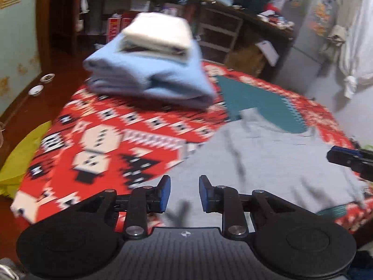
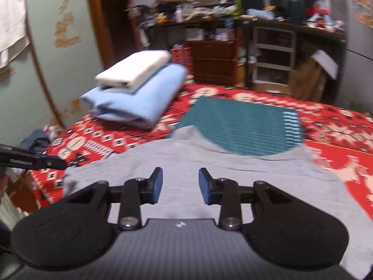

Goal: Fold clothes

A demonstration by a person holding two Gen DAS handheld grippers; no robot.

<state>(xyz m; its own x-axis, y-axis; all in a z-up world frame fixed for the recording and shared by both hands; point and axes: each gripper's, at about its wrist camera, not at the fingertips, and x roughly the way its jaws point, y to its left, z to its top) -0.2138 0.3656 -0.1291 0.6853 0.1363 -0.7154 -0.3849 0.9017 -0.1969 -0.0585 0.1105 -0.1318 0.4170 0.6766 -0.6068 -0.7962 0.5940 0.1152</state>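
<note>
Left wrist view: left gripper (image 1: 184, 193) jaws apart, nothing between them, above the grey garment (image 1: 268, 163) lying on the red patterned bed cover (image 1: 112, 140). Folded blue cloth (image 1: 151, 79) with a folded white piece (image 1: 158, 35) on top sits further back: two items look done.

Right wrist view: right gripper (image 2: 180, 185) also open and empty over the grey garment (image 2: 209, 177), which partly covers a teal cloth (image 2: 240, 126). Both appear left to finish.
</note>
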